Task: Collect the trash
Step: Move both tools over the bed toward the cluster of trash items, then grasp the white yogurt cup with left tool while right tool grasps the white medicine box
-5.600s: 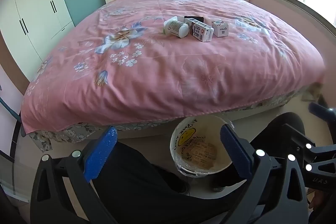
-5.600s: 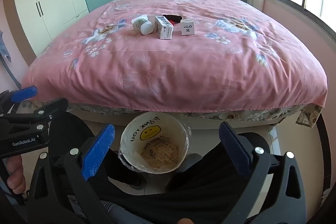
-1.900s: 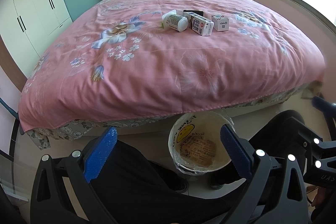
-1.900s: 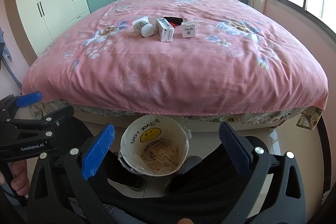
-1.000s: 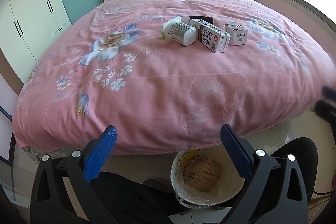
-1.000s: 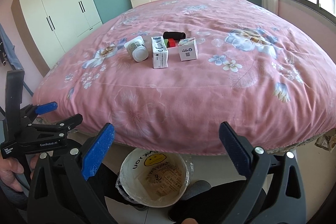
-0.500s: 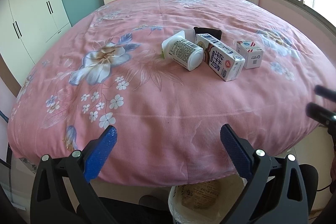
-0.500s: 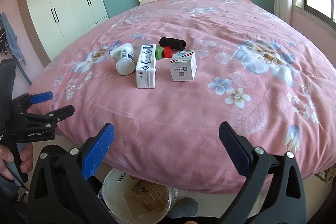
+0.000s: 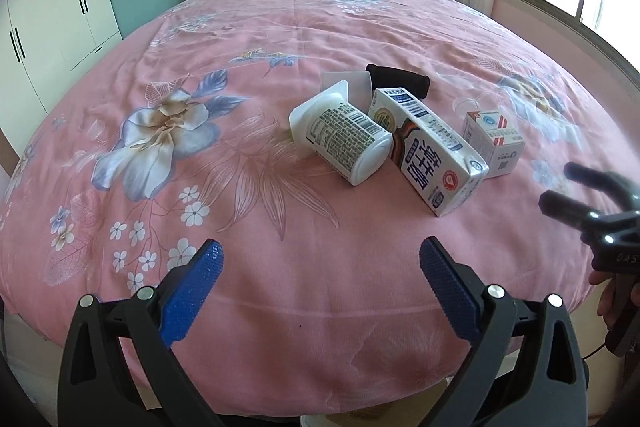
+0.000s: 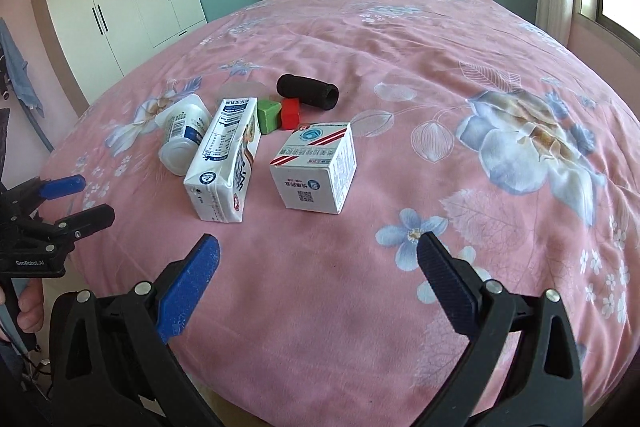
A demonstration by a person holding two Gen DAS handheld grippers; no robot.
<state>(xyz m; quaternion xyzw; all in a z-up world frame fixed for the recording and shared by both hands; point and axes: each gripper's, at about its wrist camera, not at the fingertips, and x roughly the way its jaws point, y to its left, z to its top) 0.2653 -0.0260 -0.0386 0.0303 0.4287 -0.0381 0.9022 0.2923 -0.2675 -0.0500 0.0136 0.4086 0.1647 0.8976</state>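
1. My left claw [image 9: 320, 259] is spread wide, empty, over the near edge of the bed [image 9: 280, 27].
2. My right claw [image 10: 318, 255] is also wide, gripping nothing.
3. Trash lies mid-bed ahead: white bottle [image 9: 344, 139], milk carton [image 9: 428, 151], small box [image 10: 316, 167], all on the cover.

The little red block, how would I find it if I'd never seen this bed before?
Look at the middle of the pink flowered bedspread, where a few packages lie together. Behind the small white box and in front of the black roll sits the little red block, touching a green block. It is the only red block there.
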